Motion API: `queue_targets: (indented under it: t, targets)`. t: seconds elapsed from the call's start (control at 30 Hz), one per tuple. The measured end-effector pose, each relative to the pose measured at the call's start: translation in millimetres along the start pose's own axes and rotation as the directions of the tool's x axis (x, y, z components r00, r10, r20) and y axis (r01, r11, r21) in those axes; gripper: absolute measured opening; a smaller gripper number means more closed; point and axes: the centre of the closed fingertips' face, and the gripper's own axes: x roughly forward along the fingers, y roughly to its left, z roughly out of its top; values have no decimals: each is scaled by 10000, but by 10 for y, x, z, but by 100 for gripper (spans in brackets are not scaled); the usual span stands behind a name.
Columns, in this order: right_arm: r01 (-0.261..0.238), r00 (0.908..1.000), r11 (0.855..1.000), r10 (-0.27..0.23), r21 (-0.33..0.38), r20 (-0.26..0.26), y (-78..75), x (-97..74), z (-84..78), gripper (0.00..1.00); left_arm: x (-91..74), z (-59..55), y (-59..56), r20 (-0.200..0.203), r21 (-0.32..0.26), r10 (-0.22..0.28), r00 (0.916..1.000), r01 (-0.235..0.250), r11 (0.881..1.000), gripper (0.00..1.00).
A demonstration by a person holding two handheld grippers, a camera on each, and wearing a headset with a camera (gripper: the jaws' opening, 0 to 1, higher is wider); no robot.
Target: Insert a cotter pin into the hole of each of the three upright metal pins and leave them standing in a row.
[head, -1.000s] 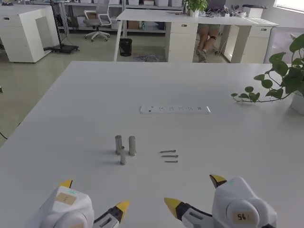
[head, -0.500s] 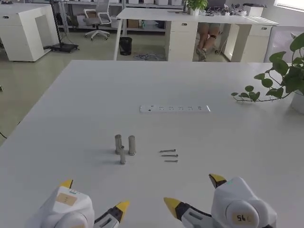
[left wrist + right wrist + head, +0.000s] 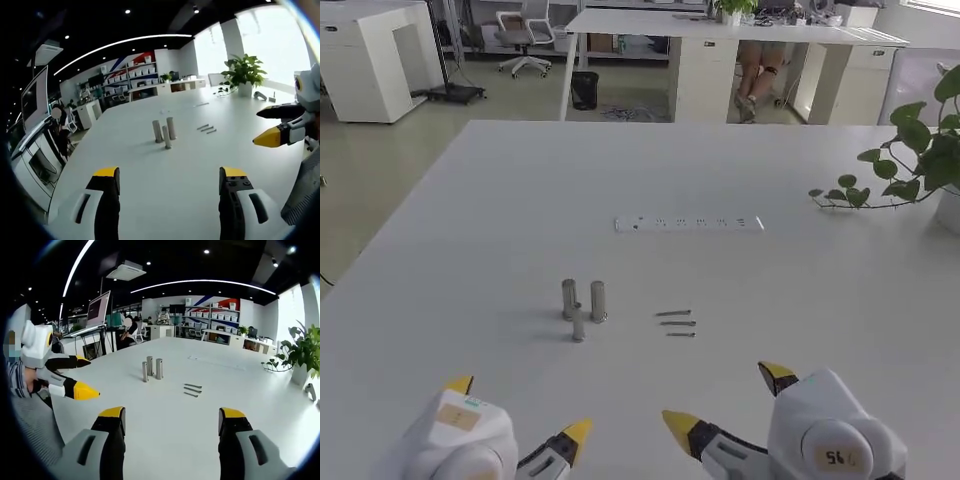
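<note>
Three upright metal pins stand in a tight cluster at the middle of the white table; they are also in the left gripper view and the right gripper view. Three cotter pins lie flat just right of them, one behind the other. My left gripper is open at the near edge, with nothing between its yellow-tipped fingers. My right gripper is open too, near the front, well short of the cotter pins.
A white power strip lies across the table beyond the pins. A potted plant stands at the far right edge. Desks, an office chair and a seated person's legs are beyond the table.
Both grippers stay put and open. The head camera has tipped slightly, so the table contents sit a little higher in the picture. The pins and cotter pins have not moved.
</note>
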Motion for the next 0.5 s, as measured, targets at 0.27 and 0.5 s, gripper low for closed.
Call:
queue_targets:
  t: [0.27,0.5]
  targets:
    - [-253,9996,9997,253,-21,143,82,-22,46,71,74,29,31,-56,-31,-3,10000,3,10000,77]
    - [-342,9989,9985,328,419,340,84,-47,130,69,333,146,99,36,-51,-388,9992,388,9992,63]
